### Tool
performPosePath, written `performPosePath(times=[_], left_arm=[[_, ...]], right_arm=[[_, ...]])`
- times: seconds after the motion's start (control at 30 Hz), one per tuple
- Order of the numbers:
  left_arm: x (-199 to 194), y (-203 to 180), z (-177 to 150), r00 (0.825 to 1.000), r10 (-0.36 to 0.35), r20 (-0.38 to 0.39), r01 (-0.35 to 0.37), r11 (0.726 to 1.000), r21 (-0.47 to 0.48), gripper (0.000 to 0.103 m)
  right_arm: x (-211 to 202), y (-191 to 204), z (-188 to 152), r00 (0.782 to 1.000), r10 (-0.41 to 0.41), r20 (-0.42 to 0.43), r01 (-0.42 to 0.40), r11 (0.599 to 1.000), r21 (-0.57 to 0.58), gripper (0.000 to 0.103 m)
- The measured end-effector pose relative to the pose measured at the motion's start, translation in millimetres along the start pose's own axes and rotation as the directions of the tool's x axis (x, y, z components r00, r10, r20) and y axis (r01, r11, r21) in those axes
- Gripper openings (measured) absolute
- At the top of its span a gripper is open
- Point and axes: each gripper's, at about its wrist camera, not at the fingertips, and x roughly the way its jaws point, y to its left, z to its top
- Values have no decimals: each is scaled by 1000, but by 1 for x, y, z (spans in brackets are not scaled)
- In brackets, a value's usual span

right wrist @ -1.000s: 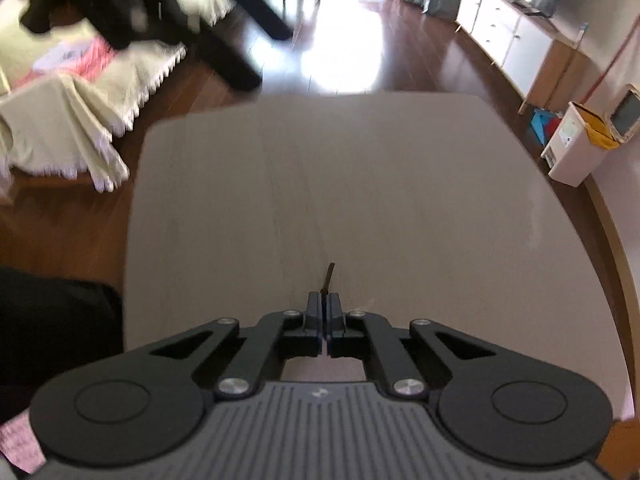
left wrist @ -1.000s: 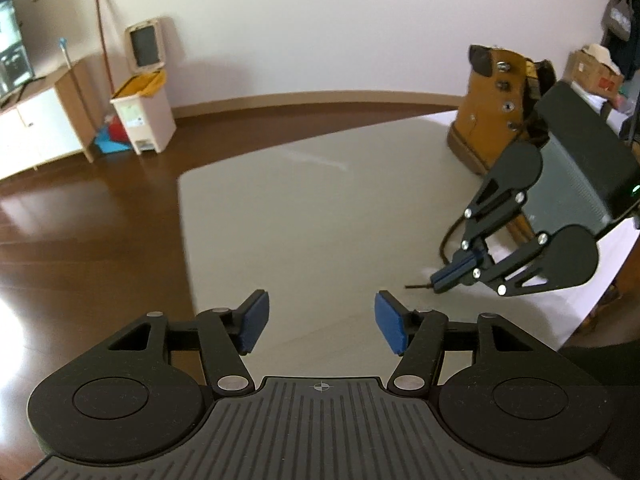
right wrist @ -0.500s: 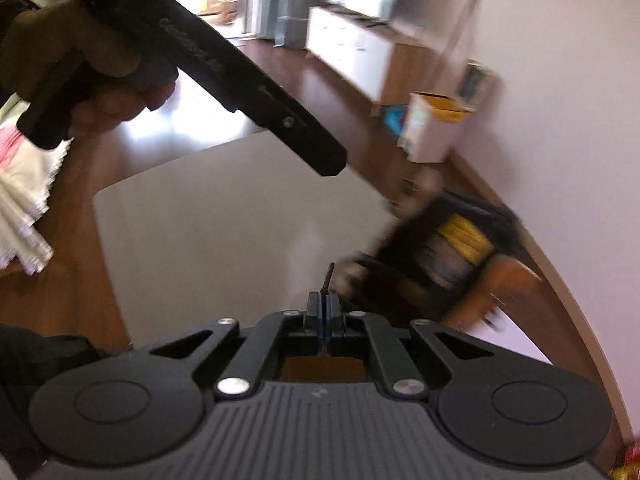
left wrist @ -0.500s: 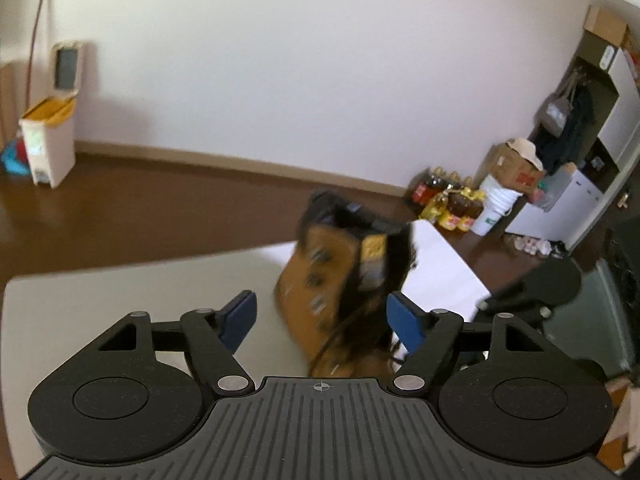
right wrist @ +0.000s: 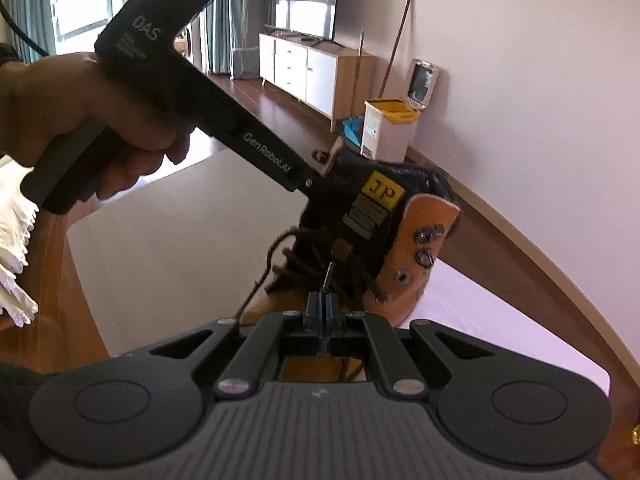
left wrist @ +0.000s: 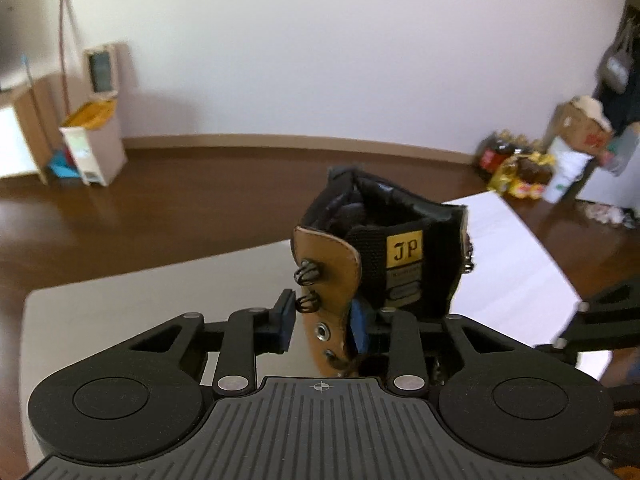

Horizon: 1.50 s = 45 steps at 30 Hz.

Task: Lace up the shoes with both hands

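Boot (left wrist: 380, 264) stands upright on the table (left wrist: 160, 292). My left tongs (left wrist: 324, 326) gape half-wide astride its eyelet flap (left wrist: 326, 280). My right tongs (right wrist: 324, 312) are pinched tight on the lace tip (right wrist: 329, 274), before the tongue.

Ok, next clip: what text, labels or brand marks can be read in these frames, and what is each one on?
"JP": yellow tag on the boot's tongue, also seen from the right wrist.
"DAS": upper body of the left gripper, in the right wrist view.
"GenRobot.AI": along that gripper's bar.
Too small or blurred: grey labels under the yellow tag, the fine print under "DAS", bottle labels on the floor.
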Motion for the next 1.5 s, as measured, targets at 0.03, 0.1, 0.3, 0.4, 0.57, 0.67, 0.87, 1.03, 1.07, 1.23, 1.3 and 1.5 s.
performPosePath(times=[0.03, 0.1, 0.3, 0.4, 0.57, 0.67, 0.87, 1.03, 1.07, 1.23, 1.3, 1.5], left_arm=[[-2, 10, -1, 999, -37, -4, 37, 999, -25, 28], [-5, 29, -3, 993, -114, -8, 113, 991, -71, 16], [-1, 55, -4, 975, -224, -7, 220, 963, -159, 16], [5, 73, -8, 954, -300, 4, 290, 919, -269, 16], [8, 81, -10, 948, -319, 17, 309, 901, -305, 16], [12, 86, -13, 939, -342, 35, 333, 877, -348, 19], [7, 85, -14, 933, -356, 52, 355, 885, -303, 25], [-1, 81, -12, 948, -315, 31, 314, 924, -218, 27], [-5, 82, -13, 950, -312, 28, 311, 926, -213, 27], [-7, 81, -20, 957, -289, -3, 283, 942, -182, 27], [-6, 79, -22, 958, -286, 1, 282, 944, -171, 27], [1, 74, -19, 955, -295, -8, 295, 955, -1, 27]], right_arm=[[2, 0, 2, 1000, 6, 8, -6, 1000, -6, 3], [9, 2, 8, 1000, 9, 16, -8, 999, -46, 3], [40, 21, 29, 1000, -27, -7, 23, 949, -314, 3], [55, 34, 38, 999, -37, -30, 20, 901, -434, 3], [79, 47, 43, 995, -58, -85, 1, 832, -555, 3], [85, 51, 46, 994, -55, -93, -10, 807, -591, 3], [91, 53, 41, 996, -34, -79, -26, 748, -663, 3], [94, 49, 36, 996, -49, -76, -15, 738, -674, 3], [94, 48, 35, 996, -53, -71, -9, 740, -672, 3], [97, 48, 35, 997, -48, -63, -6, 748, -663, 3], [97, 49, 34, 998, -37, -59, -11, 751, -661, 3], [100, 48, 31, 999, -18, -43, -16, 744, -668, 3]])
